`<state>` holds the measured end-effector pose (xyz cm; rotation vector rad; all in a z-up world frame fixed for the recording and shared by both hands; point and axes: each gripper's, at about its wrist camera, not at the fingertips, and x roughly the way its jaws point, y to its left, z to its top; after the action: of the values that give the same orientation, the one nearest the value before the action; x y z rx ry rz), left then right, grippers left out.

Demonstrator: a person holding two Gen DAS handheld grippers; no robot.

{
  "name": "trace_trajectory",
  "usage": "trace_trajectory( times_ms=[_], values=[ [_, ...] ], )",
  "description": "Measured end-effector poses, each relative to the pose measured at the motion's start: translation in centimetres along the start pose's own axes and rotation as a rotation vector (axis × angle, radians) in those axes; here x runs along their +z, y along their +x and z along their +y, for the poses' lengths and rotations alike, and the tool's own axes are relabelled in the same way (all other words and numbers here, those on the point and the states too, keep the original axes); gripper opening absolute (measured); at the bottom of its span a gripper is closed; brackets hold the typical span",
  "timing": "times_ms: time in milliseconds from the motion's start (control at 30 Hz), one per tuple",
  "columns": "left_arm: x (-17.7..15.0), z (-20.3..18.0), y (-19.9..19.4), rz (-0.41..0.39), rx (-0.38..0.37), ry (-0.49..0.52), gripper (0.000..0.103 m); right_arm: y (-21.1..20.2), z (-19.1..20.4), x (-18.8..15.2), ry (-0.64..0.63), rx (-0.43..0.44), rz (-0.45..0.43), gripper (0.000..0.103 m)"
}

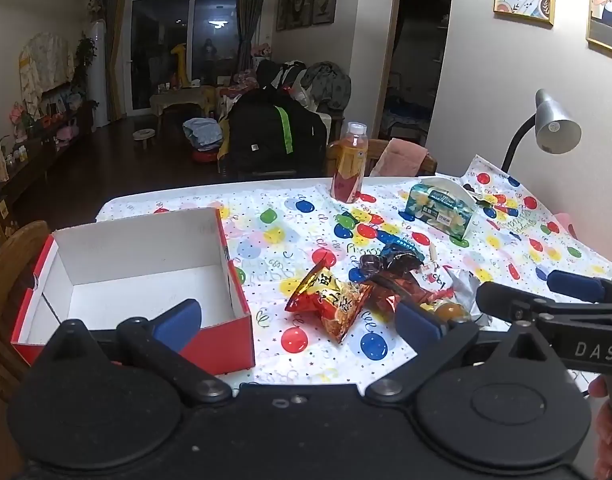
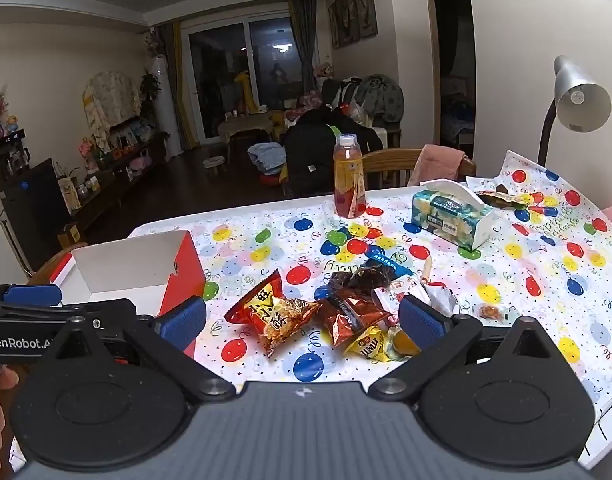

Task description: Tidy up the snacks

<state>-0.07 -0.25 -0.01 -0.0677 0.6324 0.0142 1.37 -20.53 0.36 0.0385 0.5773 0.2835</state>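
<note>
Meanwhile both the left gripper (image 1: 298,318) and right gripper (image 2: 304,318) hover spread wide, empty, above snacks mid-table; the red packet (image 2: 272,312), lying clear of the pile, looks the easiest first lift into the box (image 1: 146,276) at the left edge.

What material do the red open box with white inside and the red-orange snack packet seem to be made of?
Red open box with white inside: likely matte cardboard, with flat folded walls. Red-orange snack packet: probably glossy plastic film, crinkled and reflecting light.

Tablecloth (image 2: 506,280): lying over the table, showing coloured balloons.
Drink bottle (image 2: 349,178): standing upright at the far edge.
Tissue box (image 2: 450,218): sitting to the right of the bottle.
Desk lamp (image 2: 578,96): leaning in over the right corner.
Wooden chair (image 2: 390,164): standing behind the table, carrying a pink cloth (image 2: 438,164).
</note>
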Motion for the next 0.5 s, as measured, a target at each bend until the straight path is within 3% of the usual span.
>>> trace_trajectory(
  times_ms=[500],
  values=[
    [-0.12,0.80,-0.80,0.001,0.021,-0.022,0.103,-0.84,0.71,-0.13,-0.011,0.028,-0.015,0.103]
  ],
)
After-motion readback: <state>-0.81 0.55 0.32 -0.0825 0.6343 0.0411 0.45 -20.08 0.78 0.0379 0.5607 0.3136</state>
